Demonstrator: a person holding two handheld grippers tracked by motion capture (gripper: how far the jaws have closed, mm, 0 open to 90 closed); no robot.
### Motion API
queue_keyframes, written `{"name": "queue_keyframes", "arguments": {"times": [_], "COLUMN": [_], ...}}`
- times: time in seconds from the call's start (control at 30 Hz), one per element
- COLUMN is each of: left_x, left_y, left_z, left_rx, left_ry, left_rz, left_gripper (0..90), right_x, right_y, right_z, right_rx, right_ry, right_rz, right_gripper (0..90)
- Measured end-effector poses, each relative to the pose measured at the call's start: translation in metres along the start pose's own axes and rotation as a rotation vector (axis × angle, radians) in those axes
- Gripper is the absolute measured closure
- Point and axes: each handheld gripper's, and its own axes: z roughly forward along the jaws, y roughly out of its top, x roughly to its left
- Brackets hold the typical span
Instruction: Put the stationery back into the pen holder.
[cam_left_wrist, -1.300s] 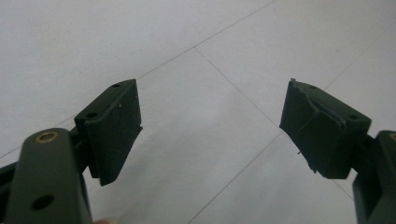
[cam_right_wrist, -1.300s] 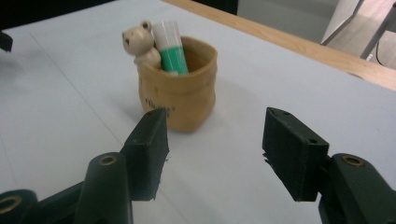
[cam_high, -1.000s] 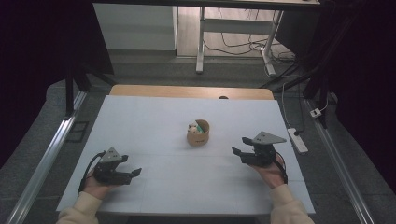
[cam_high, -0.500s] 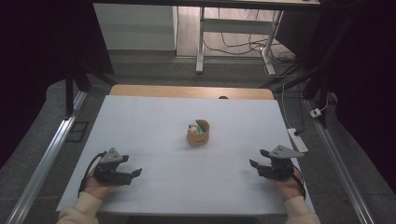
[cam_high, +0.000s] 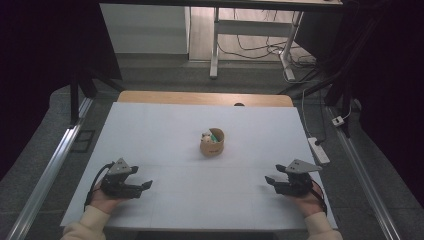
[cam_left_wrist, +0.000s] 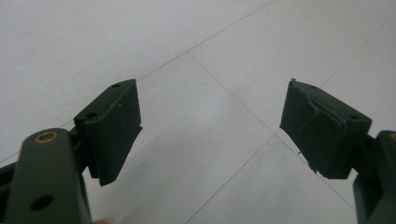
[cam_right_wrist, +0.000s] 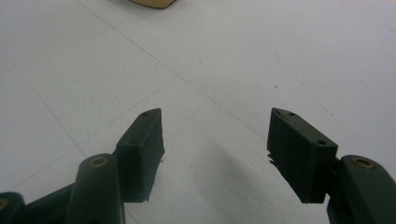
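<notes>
High view alone shows green contents (cam_high: 216, 135) inside the cup (cam_high: 212, 146).

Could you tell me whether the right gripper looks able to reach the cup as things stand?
Probably yes: the right gripper is open, and bare table lies between it and the cup.

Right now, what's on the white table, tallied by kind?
Black two-jaw hand-held gripper: 2, left and right, both open and empty.
Small tan round cup holding white and green bits: 1.
Total: 3 on the white table.
</notes>
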Motion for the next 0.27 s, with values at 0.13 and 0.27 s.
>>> {"name": "queue_keyframes", "arguments": {"times": [0.13, 0.27], "left_x": [-0.0001, 0.0002], "left_y": [0.0001, 0.0001], "left_z": [-0.0001, -0.0001], "left_rx": [0.000, -0.001], "left_ry": [0.000, 0.001], "left_rz": [0.001, 0.001], "left_gripper": [19.8, 19.8], "right_x": [-0.0008, -0.0006], "right_y": [0.0005, 0.0004], "right_z": [-0.0019, -0.0019], "right_rx": [-0.009, -0.020], "right_ry": [-0.002, 0.007], "right_rz": [0.008, 0.017], "right_gripper": [36.0, 36.0]}}
